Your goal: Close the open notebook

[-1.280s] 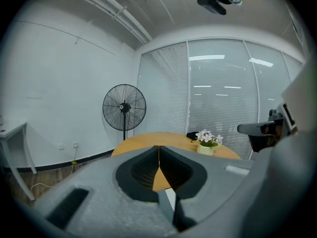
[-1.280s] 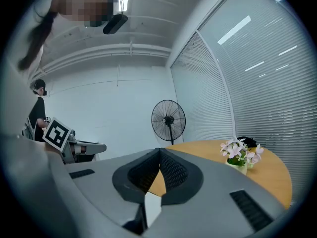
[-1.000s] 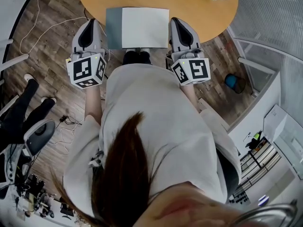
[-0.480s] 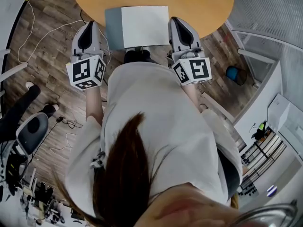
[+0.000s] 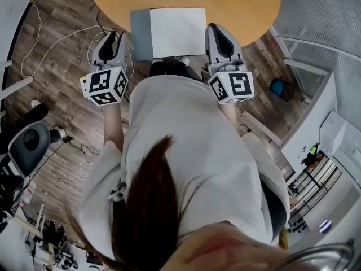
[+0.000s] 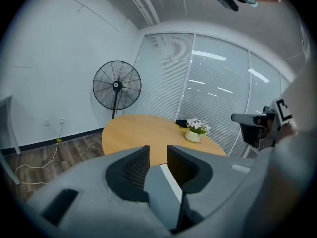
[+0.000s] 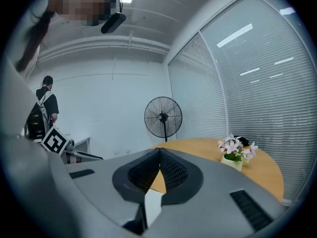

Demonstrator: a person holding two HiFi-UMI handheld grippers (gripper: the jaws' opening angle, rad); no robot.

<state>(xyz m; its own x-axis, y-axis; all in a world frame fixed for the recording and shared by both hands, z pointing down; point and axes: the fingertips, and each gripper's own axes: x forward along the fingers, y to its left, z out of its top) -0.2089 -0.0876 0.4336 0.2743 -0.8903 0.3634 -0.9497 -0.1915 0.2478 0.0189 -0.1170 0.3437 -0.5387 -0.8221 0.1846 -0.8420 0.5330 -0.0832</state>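
At the near edge of the round wooden table point(image 5: 237, 10) the flat open notebook point(image 5: 169, 33) is found lying spread, grey on its left leaf and white on its right, and the task is judged not yet begun. The grey-and-white left gripper point(image 5: 114, 35) is held just beside the grey leaf and the matching right gripper point(image 5: 215, 28) just beside the white one, neither touching it. The left gripper point(image 6: 157, 157) is released: its jaws have just been opening and nothing is clasped between them (only table and grey leaf are seen through the gap). The right gripper point(image 7: 159, 155) is clenched tip to tip on nothing. For a clean closure it is advised that the outer edge of one leaf be taken thinly by the parted left jaws, lifted, and swung over the spine. The other leaf may be pinned by the closed right tips so that the book is not dragged off the table. Placement of both grippers against the notebook is given only by the head view. Jaw states are shown only in the gripper views, as are the white flower pot point(image 6: 193, 135) and the black pedestal fan point(image 6: 117, 86).
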